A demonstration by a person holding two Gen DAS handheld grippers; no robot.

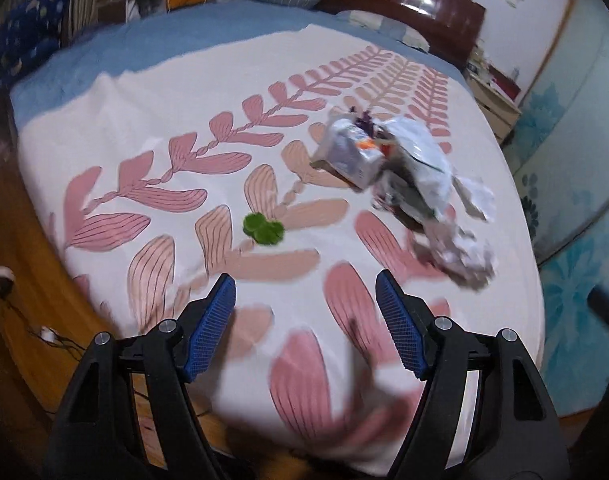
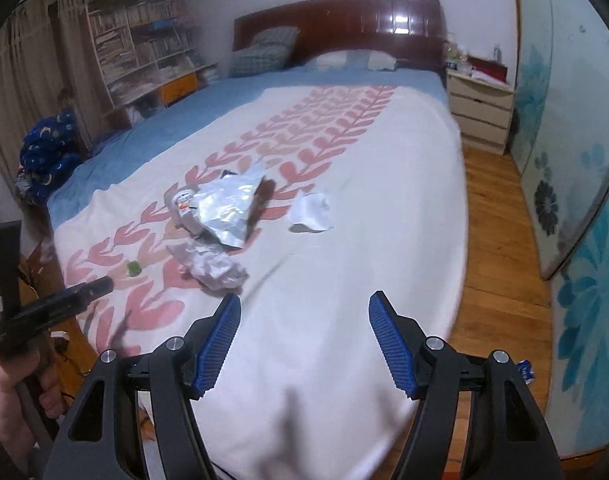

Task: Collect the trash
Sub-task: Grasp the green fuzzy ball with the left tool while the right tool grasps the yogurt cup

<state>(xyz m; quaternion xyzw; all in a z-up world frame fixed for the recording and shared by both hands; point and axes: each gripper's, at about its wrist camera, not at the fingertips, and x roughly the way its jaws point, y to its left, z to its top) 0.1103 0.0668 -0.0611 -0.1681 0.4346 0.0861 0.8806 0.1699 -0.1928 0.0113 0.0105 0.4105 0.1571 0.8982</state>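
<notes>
Trash scattered mid-bed (image 2: 384, 184): foil bag (image 2: 224, 208), crumpled paper (image 2: 214, 266), white scrap (image 2: 310, 210), green bit (image 2: 134, 268). Left hand-held gripper (image 1: 306, 286) and right hand-held gripper (image 2: 304, 306) hang above the bed's foot, jaws open and empty, probably readied for picking.

Home bedroom: wide bed w/ white leaf-print cover (image 2: 344, 200) and dark glossy wooden headboard (image 2: 344, 20), checked pillow (image 2: 264, 52), cream bedside drawer unit (image 2: 480, 108), crammed white bookshelves (image 2: 144, 40), wood plank floor (image 2: 500, 240).
</notes>
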